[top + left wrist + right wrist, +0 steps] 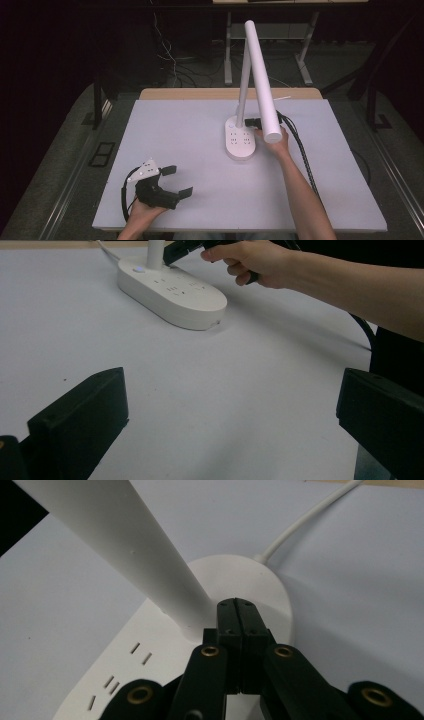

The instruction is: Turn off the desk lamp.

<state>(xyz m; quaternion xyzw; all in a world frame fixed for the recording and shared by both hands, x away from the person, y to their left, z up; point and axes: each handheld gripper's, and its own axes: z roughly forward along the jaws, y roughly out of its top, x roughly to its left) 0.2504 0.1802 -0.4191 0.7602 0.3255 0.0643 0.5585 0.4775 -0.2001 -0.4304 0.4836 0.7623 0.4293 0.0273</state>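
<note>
The desk lamp (242, 135) stands a little past the middle of the white table (165, 130), toward one o'clock in the high view, its oval base (239, 141) flat on the surface, its stem rising straight and its long white head (262, 75) slanting down toward the person. A white cord (305, 522) leaves the far end of the base. In the right gripper view, the right gripper (239, 611) has its jaws pressed together with nothing between them, their tips resting on the base right at the foot of the stem (130, 550), at about three o'clock from it. This looks like the step of pressing a control on the base, or bracing the lamp; which one, I cannot tell, since the tips hide the spot. A small lit button (138, 269) shows near the stem in the left gripper view. The next move likely calls for a light, straight-down touch, keeping clear of the stem so the lamp does not slide. The left gripper (176, 181) waits at seven o'clock near the table's front edge, jaws spread wide and empty, well apart from the lamp.
</note>
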